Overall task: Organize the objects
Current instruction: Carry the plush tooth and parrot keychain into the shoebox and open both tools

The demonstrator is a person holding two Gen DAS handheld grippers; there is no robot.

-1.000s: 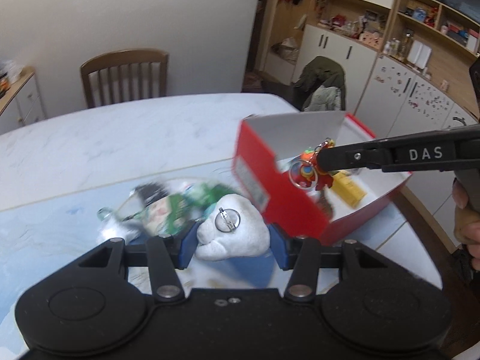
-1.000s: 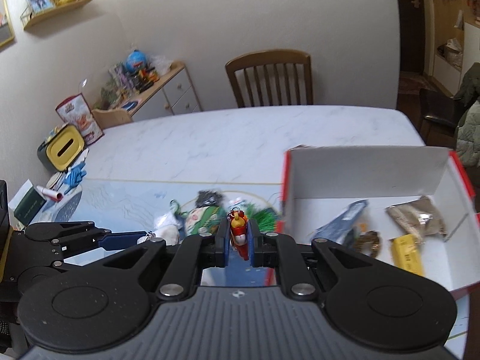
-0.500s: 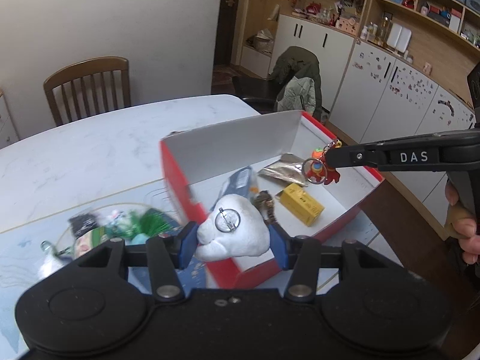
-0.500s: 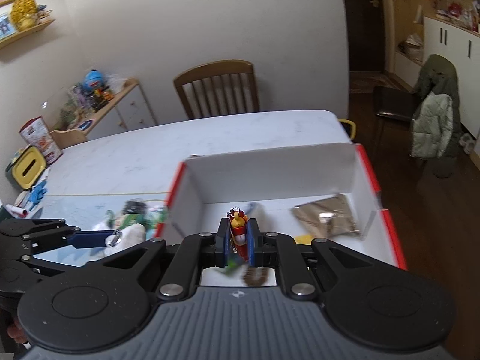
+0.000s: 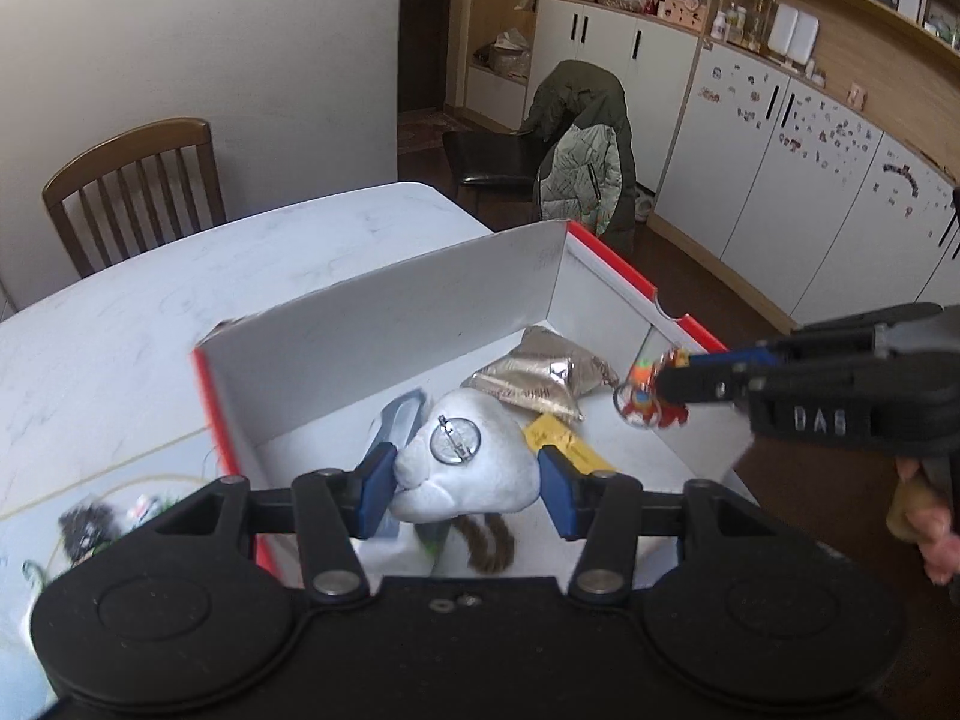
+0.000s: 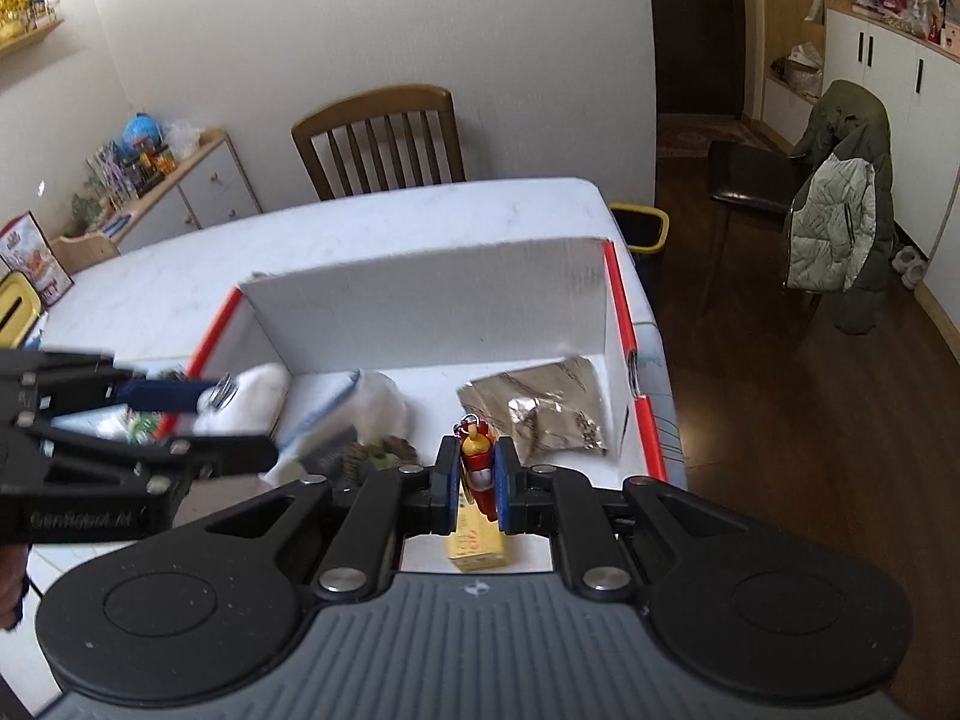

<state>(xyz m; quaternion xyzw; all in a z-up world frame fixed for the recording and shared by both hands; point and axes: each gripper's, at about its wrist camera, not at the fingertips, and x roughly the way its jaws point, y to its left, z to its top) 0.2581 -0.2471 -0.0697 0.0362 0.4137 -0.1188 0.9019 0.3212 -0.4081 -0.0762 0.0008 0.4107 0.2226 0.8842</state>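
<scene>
A red box with white inside walls (image 5: 384, 312) (image 6: 432, 306) stands on the table. My left gripper (image 5: 465, 471) is shut on a white plush toy (image 5: 474, 468) with a round metal pin, held over the box's left half; the toy (image 6: 252, 396) also shows in the right wrist view. My right gripper (image 6: 477, 477) is shut on a small red and yellow keychain figure (image 6: 477, 468) over the box's front right part; the figure (image 5: 645, 399) hangs at the fingertips in the left wrist view. In the box lie a silver foil packet (image 6: 534, 402), a yellow packet (image 6: 477, 543) and a blue pouch (image 5: 399, 423).
Several small items (image 5: 102, 519) lie on a pale blue mat left of the box. A wooden chair (image 6: 381, 141) stands at the table's far side. A jacket hangs on a dark chair (image 6: 840, 192) to the right. A hand (image 5: 927, 522) holds the right gripper.
Both grippers have moved right from above the mat items to over the open box, each still holding its object. The box now fills the middle of both views.
</scene>
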